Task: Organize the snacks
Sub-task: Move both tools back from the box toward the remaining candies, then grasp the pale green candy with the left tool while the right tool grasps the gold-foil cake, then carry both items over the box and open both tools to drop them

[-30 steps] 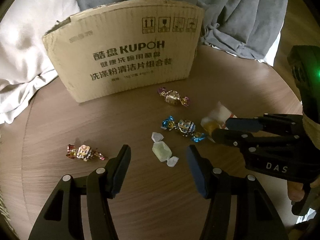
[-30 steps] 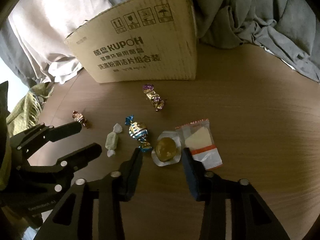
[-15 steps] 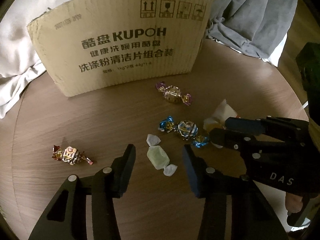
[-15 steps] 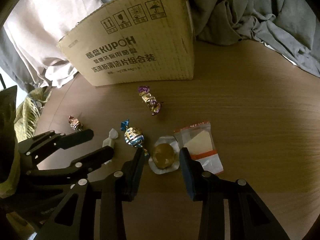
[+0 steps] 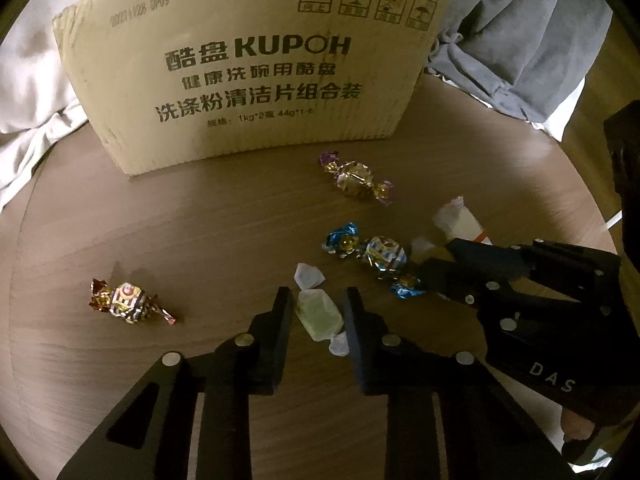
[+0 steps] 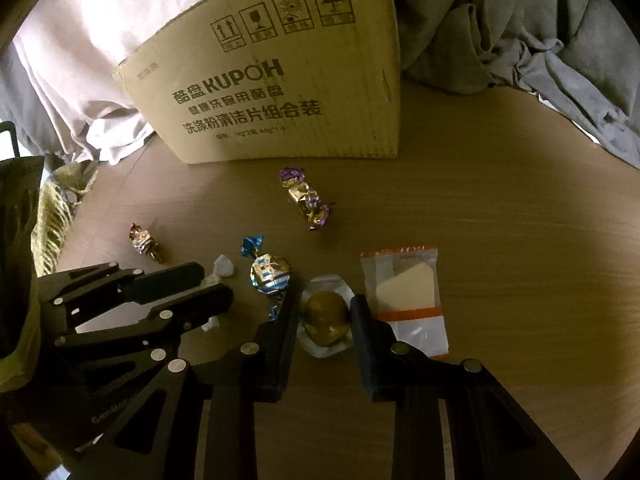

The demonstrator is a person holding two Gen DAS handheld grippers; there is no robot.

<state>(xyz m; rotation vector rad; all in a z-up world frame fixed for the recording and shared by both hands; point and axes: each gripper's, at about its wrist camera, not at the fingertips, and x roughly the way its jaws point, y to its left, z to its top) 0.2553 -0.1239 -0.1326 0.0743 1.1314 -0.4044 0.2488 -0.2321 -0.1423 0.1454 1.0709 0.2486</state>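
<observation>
Left gripper (image 5: 316, 312) has just clamped shut on the pale green wrapped candy (image 5: 319, 315); right gripper (image 6: 325, 316) just closed on the round brown sweet (image 6: 326, 317) mid-tabletop — both ready to lift.

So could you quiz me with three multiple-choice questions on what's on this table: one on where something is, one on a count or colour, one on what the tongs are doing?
1. Where is the cardboard box?
A. behind the sweets
B. under the table
C. atop the sweets

2. What colour are the twisted ends of the sweet nearest the box?
A. green
B. purple
C. red

3. What is between the left tongs?
A. nothing
B. a spoon
C. a pale green sweet

Answers: 1 A, it stands at the table's far side; 2 B, purple twists show; 3 C, the jaws are closed on it.
</observation>
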